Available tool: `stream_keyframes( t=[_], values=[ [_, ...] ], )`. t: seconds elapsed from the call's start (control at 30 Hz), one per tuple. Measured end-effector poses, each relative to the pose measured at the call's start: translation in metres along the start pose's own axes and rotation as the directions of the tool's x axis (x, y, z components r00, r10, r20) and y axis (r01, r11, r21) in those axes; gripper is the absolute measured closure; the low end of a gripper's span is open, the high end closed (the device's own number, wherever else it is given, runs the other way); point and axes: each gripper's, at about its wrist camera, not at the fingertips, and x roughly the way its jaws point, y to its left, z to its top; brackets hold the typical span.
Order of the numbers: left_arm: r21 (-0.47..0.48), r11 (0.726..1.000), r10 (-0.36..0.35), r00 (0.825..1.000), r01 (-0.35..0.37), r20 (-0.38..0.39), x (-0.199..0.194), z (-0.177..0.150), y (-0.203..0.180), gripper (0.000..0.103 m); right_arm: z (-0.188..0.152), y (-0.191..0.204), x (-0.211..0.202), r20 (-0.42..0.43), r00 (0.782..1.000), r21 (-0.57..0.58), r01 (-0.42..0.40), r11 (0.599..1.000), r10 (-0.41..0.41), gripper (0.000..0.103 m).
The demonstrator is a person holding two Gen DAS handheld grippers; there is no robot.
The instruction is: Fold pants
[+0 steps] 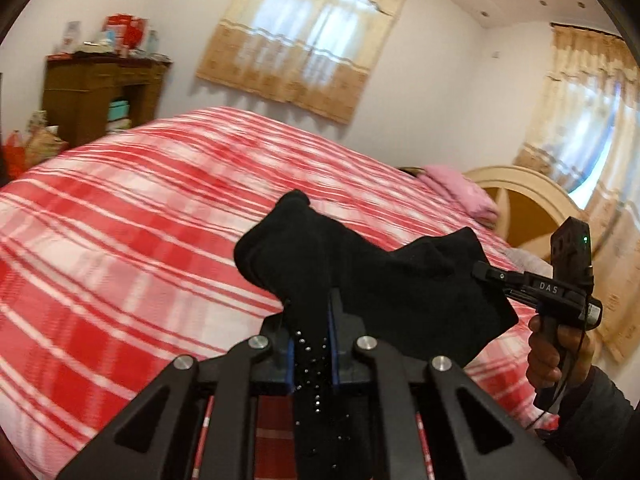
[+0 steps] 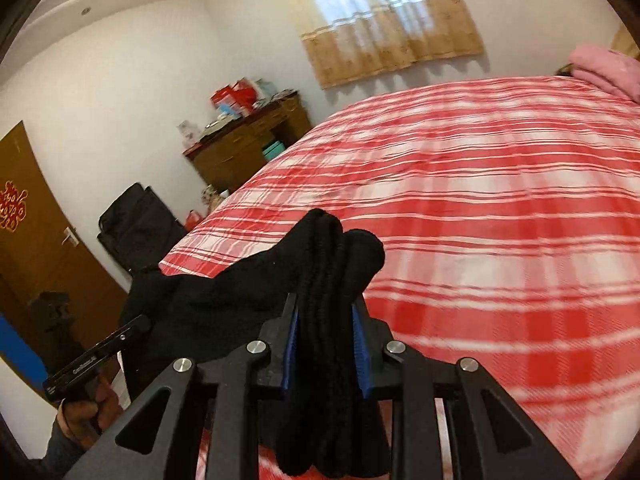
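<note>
Both claws are clamping black pants (image 1: 360,272), holding them in the air above the near edge of a bed (image 1: 140,220) spread with a red-and-white plaid cover. The left claw (image 1: 312,312) is pinching a bunched section dotted with small studs; the right claw (image 2: 326,312) is gripping thick, layered folds. The fabric is sagging between the two, looking soft, limp and light. A hold at the waistband or hem edges would likely be keeping the layers from slipping apart.
</note>
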Motion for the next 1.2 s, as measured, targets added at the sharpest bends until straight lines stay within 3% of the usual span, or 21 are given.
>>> stream_keyframes(
  t=[0.13, 0.23, 0.4, 0.53, 0.6, 0.73, 0.8, 0.87, 0.9, 1.03, 1.2],
  values=[
    [-0.011, 0.997, 0.078, 0.997, -0.078, 0.001, 0.007, -0.002, 0.022, 0.090, -0.001, 0.013, 0.046, -0.045, 0.999, -0.021, 0.000, 1.000, -0.001, 0.078],
    [-0.023, 0.993, 0.112, 0.993, -0.113, -0.046, 0.025, -0.011, 0.035, 0.090, -0.002, 0.007, 0.069, -0.077, 0.997, -0.006, 0.024, 1.000, -0.025, 0.078],
    [-0.052, 0.981, 0.181, 0.979, -0.187, -0.098, 0.045, -0.027, 0.049, 0.058, -0.005, -0.011, 0.083, -0.108, 0.993, 0.030, 0.050, 0.998, -0.046, 0.078],
    [-0.036, 0.981, 0.187, 0.978, -0.191, -0.095, 0.045, -0.031, 0.048, 0.049, -0.008, -0.020, 0.090, -0.132, 0.989, 0.052, 0.079, 0.996, -0.072, 0.073],
    [-0.019, 0.982, 0.184, 0.978, -0.186, -0.096, 0.046, -0.032, 0.048, 0.046, -0.009, -0.028, 0.092, -0.146, 0.987, 0.085, 0.085, 0.993, -0.072, 0.070],
    [-0.006, 0.980, 0.198, 0.976, -0.199, -0.095, 0.041, -0.031, 0.047, 0.044, -0.010, -0.037, 0.090, -0.149, 0.986, 0.106, 0.093, 0.990, -0.077, 0.054],
    [0.002, 0.974, 0.227, 0.969, -0.228, -0.093, 0.036, -0.030, 0.047, 0.039, -0.010, -0.040, 0.086, -0.140, 0.987, 0.110, 0.097, 0.989, -0.082, 0.052],
    [0.001, 0.963, 0.270, 0.959, -0.271, -0.086, 0.028, -0.031, 0.048, 0.024, -0.009, -0.043, 0.082, -0.127, 0.988, 0.124, 0.102, 0.987, -0.086, 0.050],
    [-0.001, 0.957, 0.288, 0.954, -0.289, -0.082, 0.024, -0.032, 0.049, 0.022, -0.008, -0.045, 0.081, -0.127, 0.989, 0.132, 0.097, 0.986, -0.081, 0.049],
    [-0.002, 0.953, 0.300, 0.950, -0.302, -0.087, 0.015, -0.033, 0.048, 0.021, -0.010, -0.045, 0.077, -0.119, 0.988, 0.123, 0.110, 0.986, -0.096, 0.047],
    [0.024, 0.947, 0.323, 0.945, -0.322, -0.047, -0.007, -0.028, 0.031, 0.018, -0.013, -0.040, 0.048, -0.084, 0.978, 0.099, 0.201, 0.975, -0.193, 0.044]
  ],
)
